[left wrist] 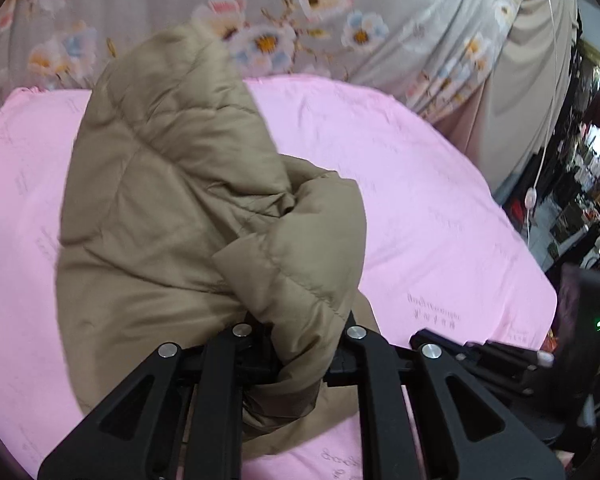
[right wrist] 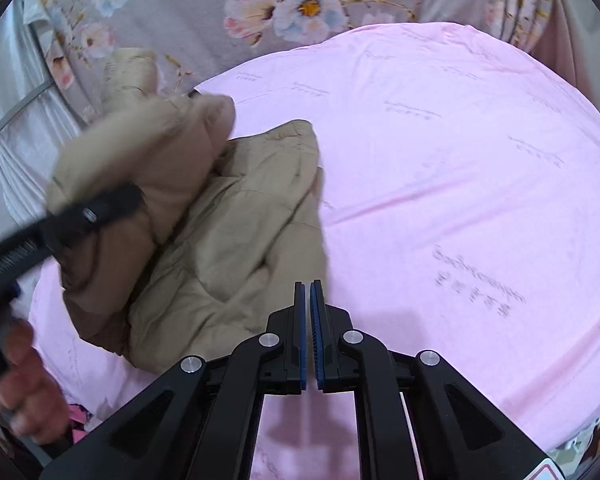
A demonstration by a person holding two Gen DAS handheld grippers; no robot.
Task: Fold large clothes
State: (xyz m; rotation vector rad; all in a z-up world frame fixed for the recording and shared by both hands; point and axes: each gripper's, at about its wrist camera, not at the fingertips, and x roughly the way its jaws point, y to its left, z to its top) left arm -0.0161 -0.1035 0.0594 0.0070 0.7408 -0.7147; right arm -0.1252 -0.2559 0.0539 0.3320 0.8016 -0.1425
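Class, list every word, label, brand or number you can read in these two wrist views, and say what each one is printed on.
None can be read for certain.
Pink bed sheet: repeated grey printed motifs, a line of script lettering over smaller characters, too blurred to read in either view.
Tan quilted padded jacket: no label or text visible.
Grey floral fabric behind the bed: flowers only, no words.
Red-edged sticker on the right claw: cut off, unreadable.

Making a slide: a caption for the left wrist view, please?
Left gripper lifts a bunched tan padded jacket above the pink sheet.
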